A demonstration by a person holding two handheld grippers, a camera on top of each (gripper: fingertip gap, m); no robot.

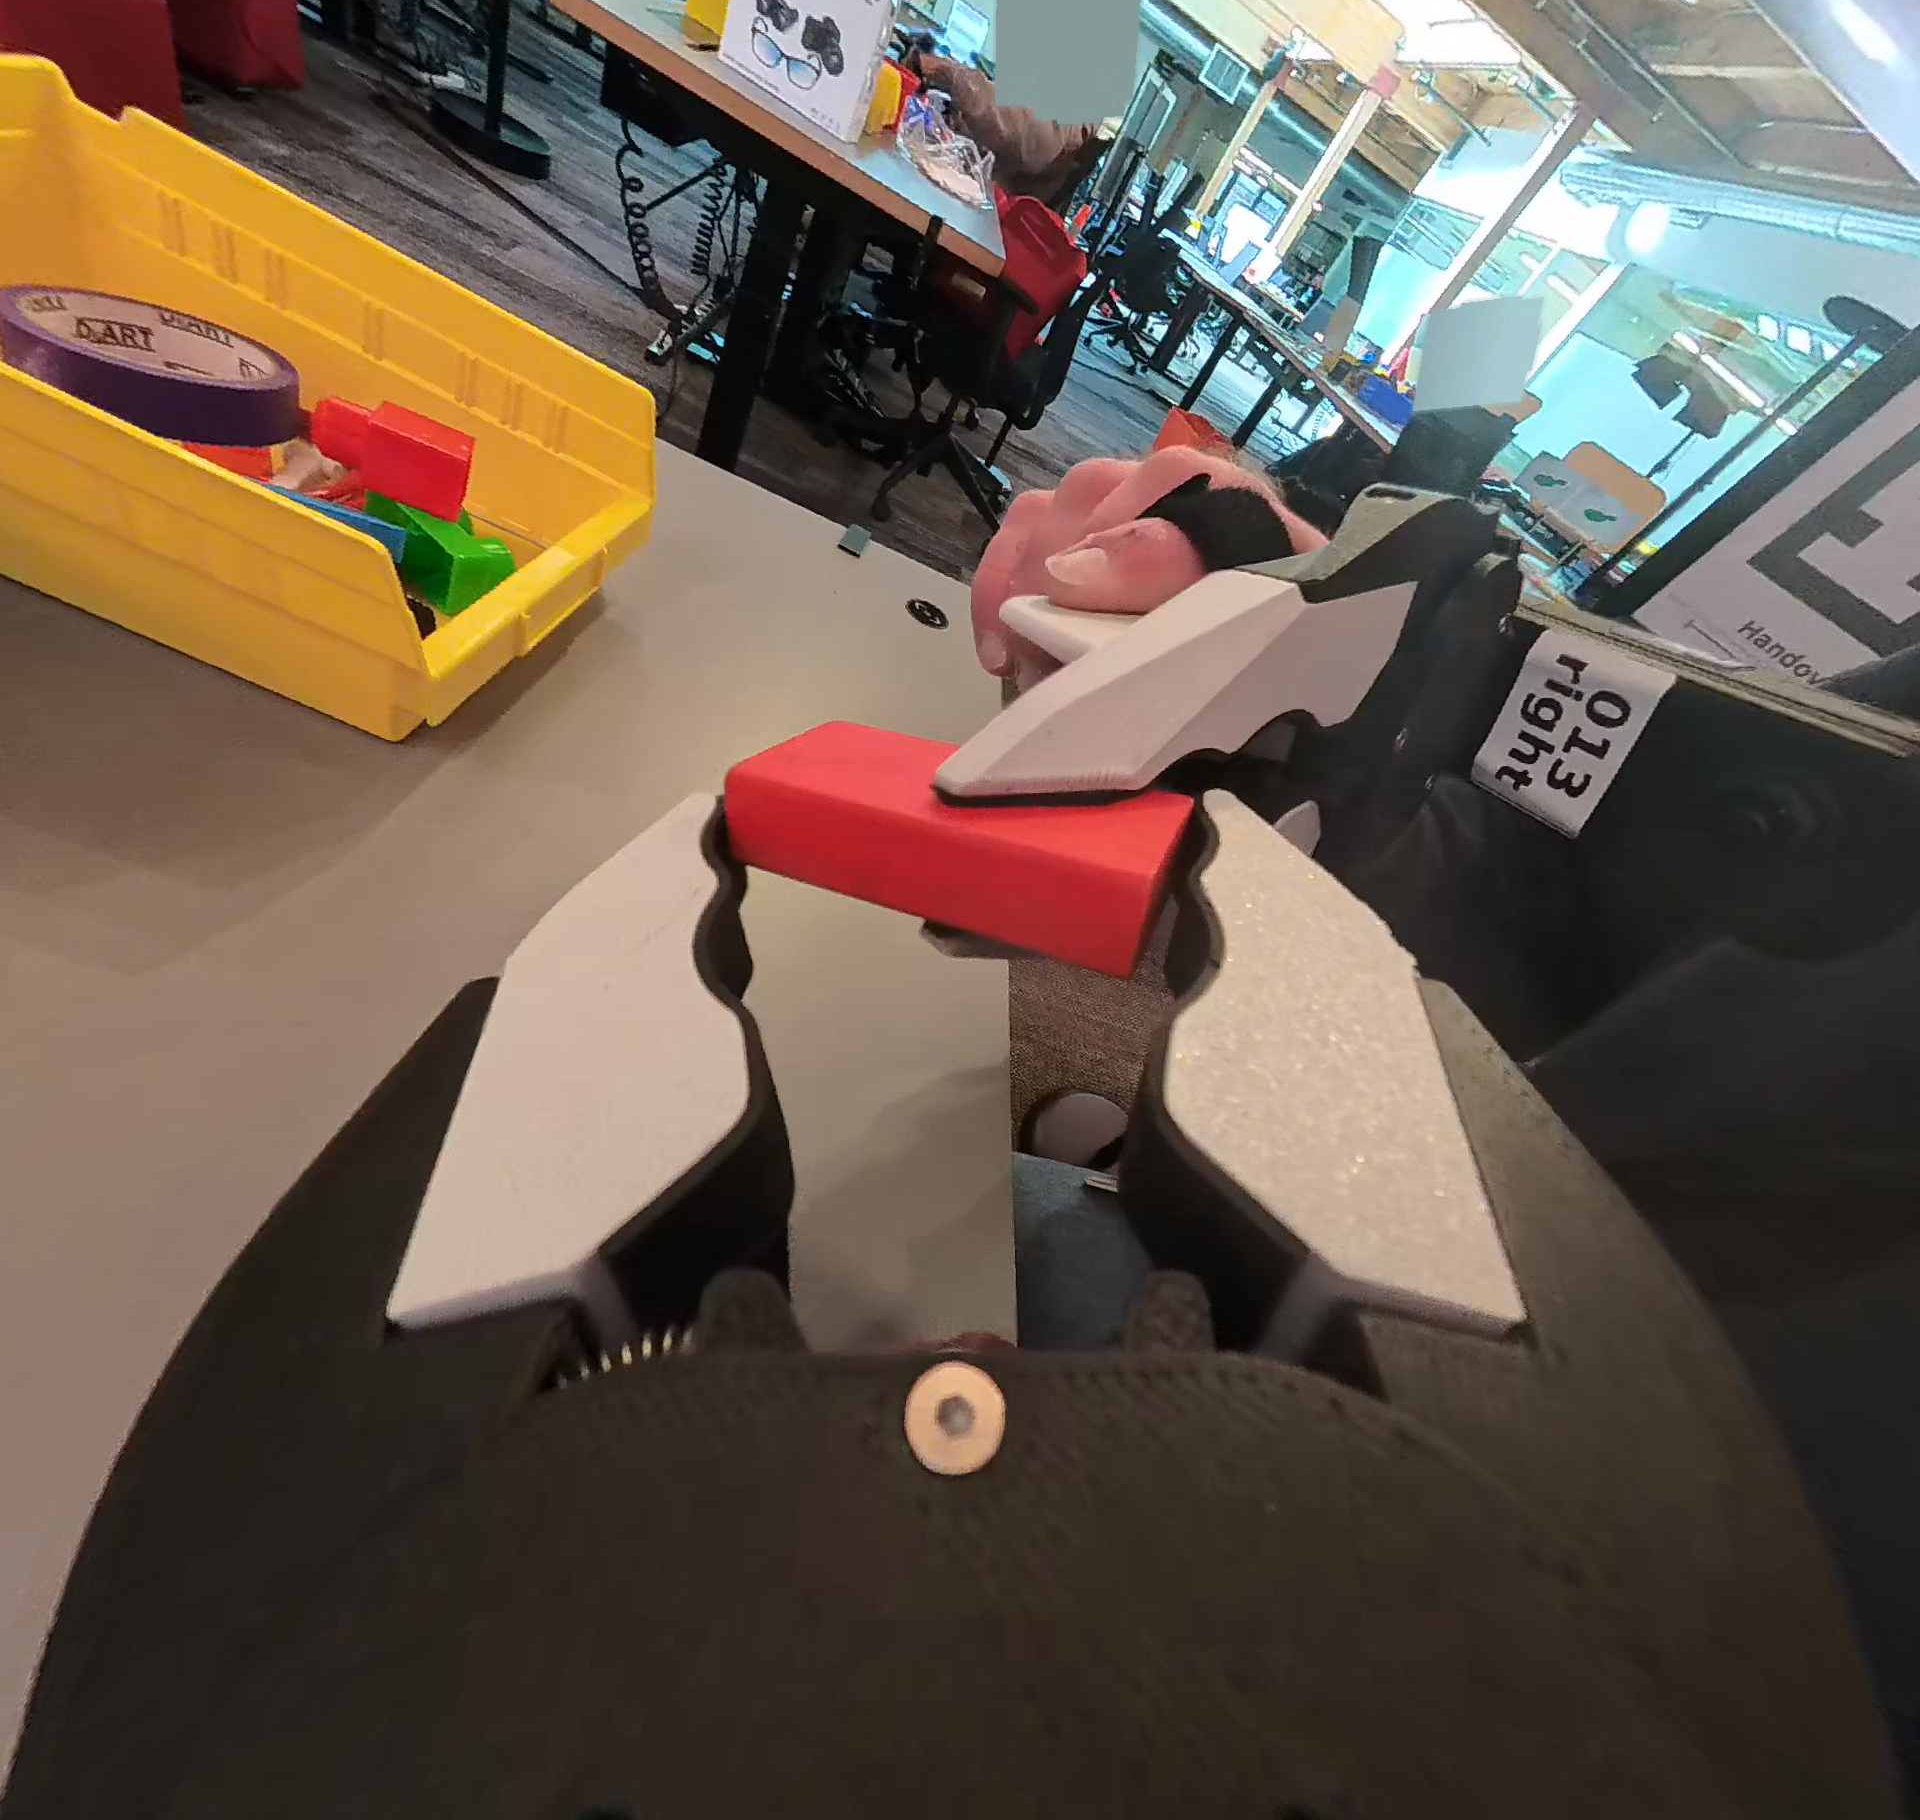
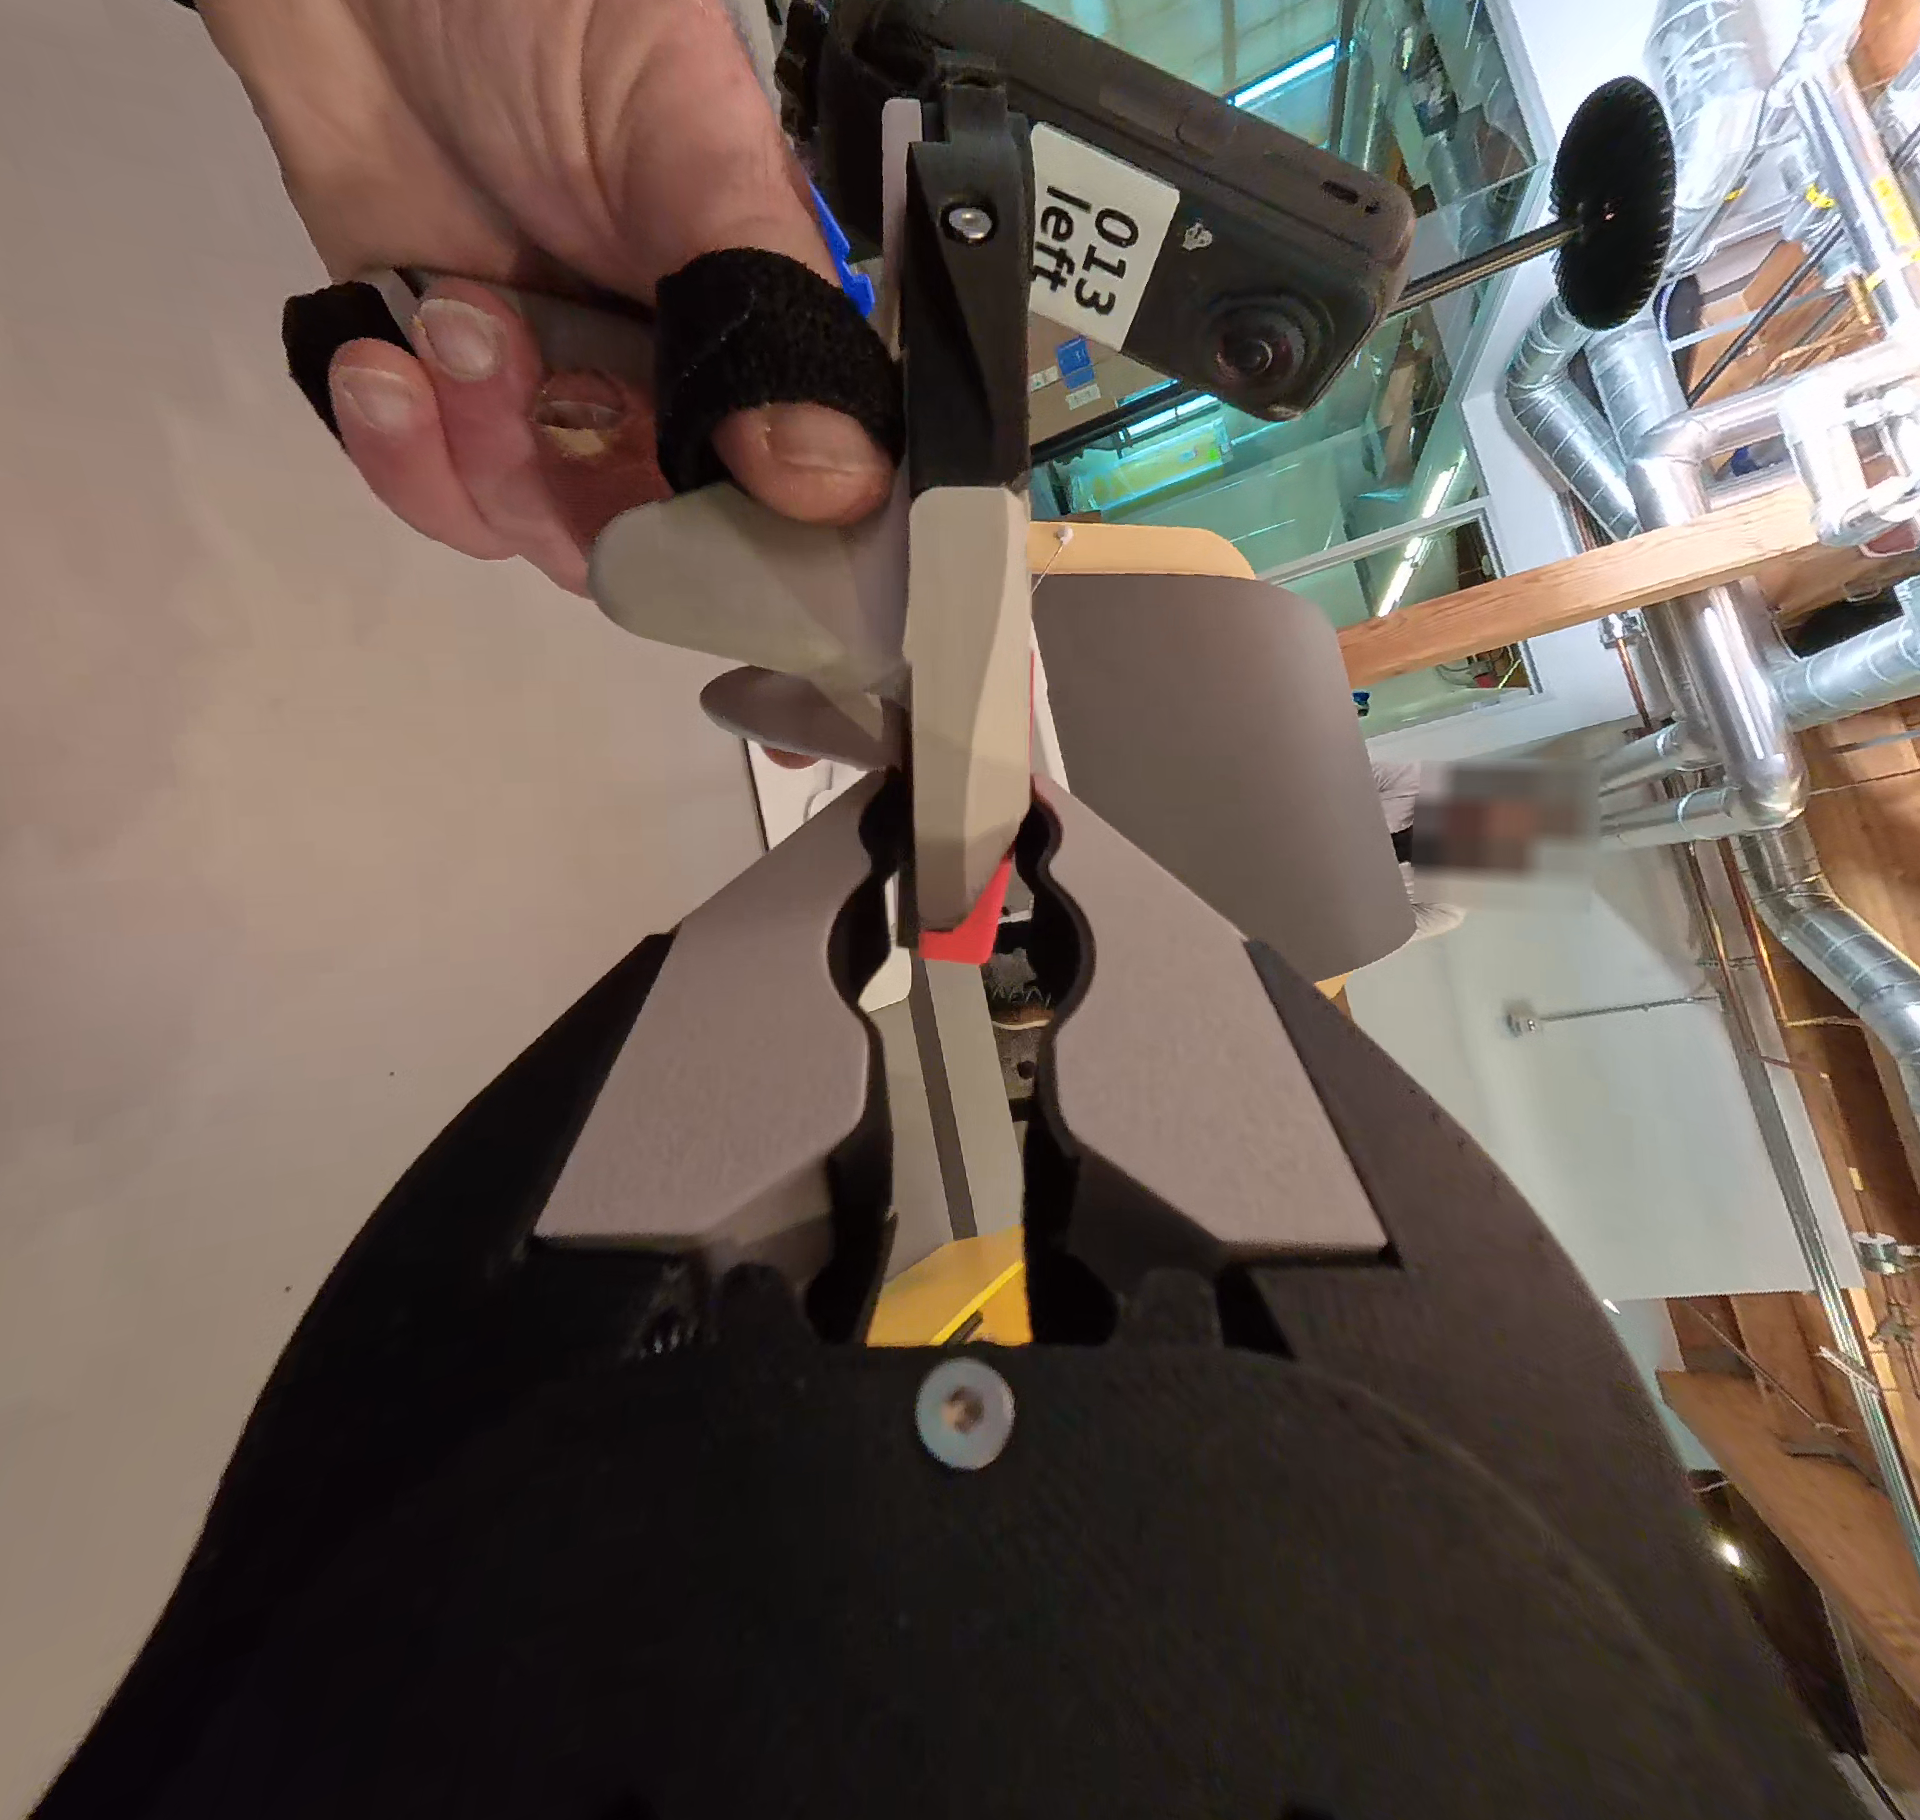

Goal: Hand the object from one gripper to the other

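Bare grey worktop (image 1: 260, 887) at left and centre of the frame, open for passage; blocked at upper left by yellow plastic bin (image 1: 499, 482); right side crowded by the right gripper (image 1: 1049, 783).

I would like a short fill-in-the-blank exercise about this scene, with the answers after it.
1. The left gripper holds a block whose colour is ____.
2. The bin on the table is ____ in colour.
3. Inside the bin lies a roll of tape coloured ____.
4. In the left wrist view, a finger of the right gripper rests on the ____ face of the block.

Answers: red; yellow; purple; top
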